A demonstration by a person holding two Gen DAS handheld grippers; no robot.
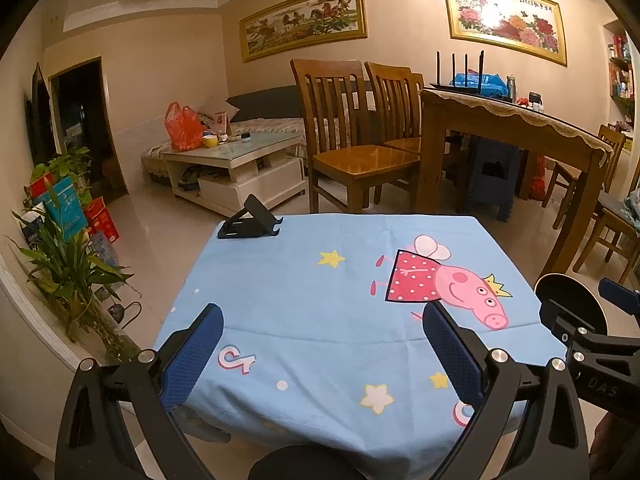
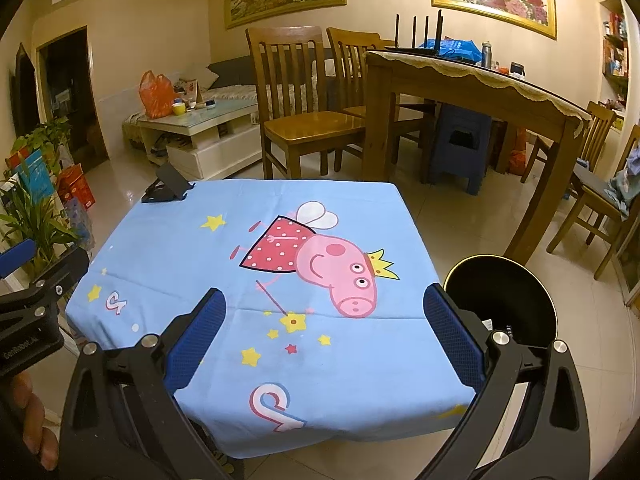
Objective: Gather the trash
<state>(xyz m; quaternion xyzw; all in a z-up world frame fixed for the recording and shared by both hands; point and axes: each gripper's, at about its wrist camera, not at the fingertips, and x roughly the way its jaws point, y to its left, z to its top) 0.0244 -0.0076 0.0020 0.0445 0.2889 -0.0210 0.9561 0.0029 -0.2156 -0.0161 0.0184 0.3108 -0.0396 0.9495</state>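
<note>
Left wrist view: both claws hover over the blue cloth surface [image 1: 320, 320], fingers apart, nothing held.
Left claw [image 1: 320, 354] and right claw [image 2: 324, 336] gape wide. Black bin [image 2: 500, 300] stands on the floor just off the surface's right edge. Phone stand [image 1: 250, 220] sits at far left corner. No trash visible on cloth.

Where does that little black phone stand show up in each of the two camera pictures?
Left wrist view: the phone stand sits at the far left corner of the blue cloth, left of centre in the picture.
Right wrist view: the phone stand is at the same far left corner of the cloth, further to the upper left.
Shared landmark: the pink pig print on the cloth.
</note>
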